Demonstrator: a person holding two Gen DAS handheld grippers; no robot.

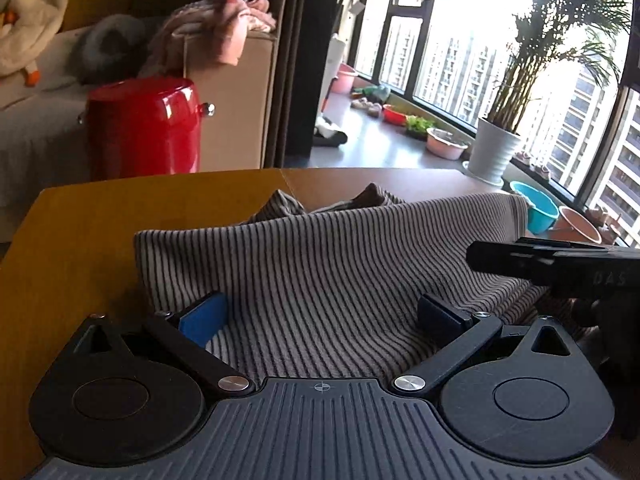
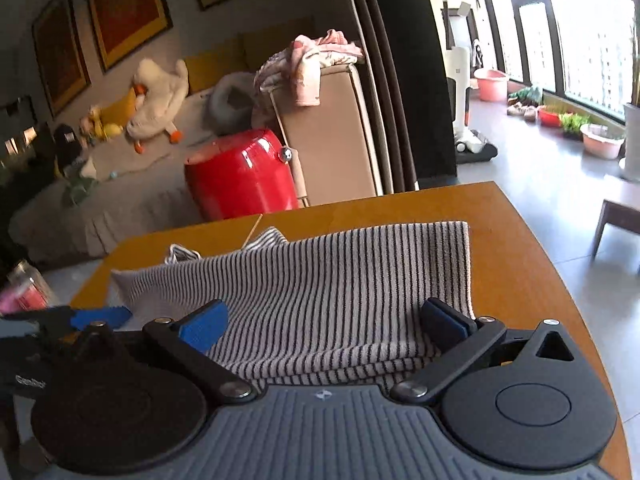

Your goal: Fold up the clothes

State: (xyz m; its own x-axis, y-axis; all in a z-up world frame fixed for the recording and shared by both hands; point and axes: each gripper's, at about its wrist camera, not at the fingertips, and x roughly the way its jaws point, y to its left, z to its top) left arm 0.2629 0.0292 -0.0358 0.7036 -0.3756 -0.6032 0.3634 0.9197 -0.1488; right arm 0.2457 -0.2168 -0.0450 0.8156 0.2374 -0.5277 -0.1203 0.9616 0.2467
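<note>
A grey garment with thin dark stripes (image 1: 320, 264) lies folded over on the wooden table (image 1: 72, 248). My left gripper (image 1: 322, 316) hangs just above its near part, jaws wide apart, and the blue pads (image 1: 206, 318) press on nothing. In the right wrist view the same striped garment (image 2: 320, 280) is spread across the table (image 2: 520, 280). My right gripper (image 2: 324, 322) stands open over its near folded edge, with cloth under the gap but not pinched. The right gripper's body (image 1: 560, 264) shows at the right of the left view. The left gripper's blue fingertip (image 2: 102, 317) shows at the left of the right view.
Behind the table stand a red drum-shaped stool (image 1: 144, 128) and a beige sofa (image 2: 332, 144) with pink clothes on its arm. A potted palm (image 1: 496, 152) and plastic basins stand by the window. The table's right edge (image 2: 568, 300) drops to a tiled floor.
</note>
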